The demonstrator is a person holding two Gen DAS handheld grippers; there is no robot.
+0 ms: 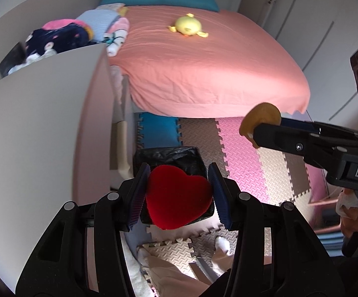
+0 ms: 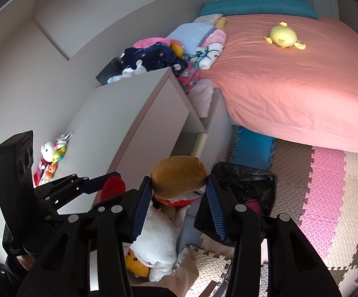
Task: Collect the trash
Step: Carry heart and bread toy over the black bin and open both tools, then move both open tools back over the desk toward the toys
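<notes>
**Two soft items carried, bin not yet reached**

A black plastic-lined bin (image 1: pixel 169 158) stands on the ridged foam floor mat (image 1: pixel 273 168) near the bed. A plush red heart (image 1: pixel 176 198) is clamped in the left claw (image 1: pixel 177 195); a rounded tan sponge-like piece (image 2: pixel 179 175) is clamped in the right claw (image 2: pixel 179 198). Neither has been dropped in.

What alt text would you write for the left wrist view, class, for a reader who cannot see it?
The left gripper is shut on a red plush heart above a black-lined bin on foam floor mats. The right gripper holds a tan object; behind lies a pink bed.
</notes>
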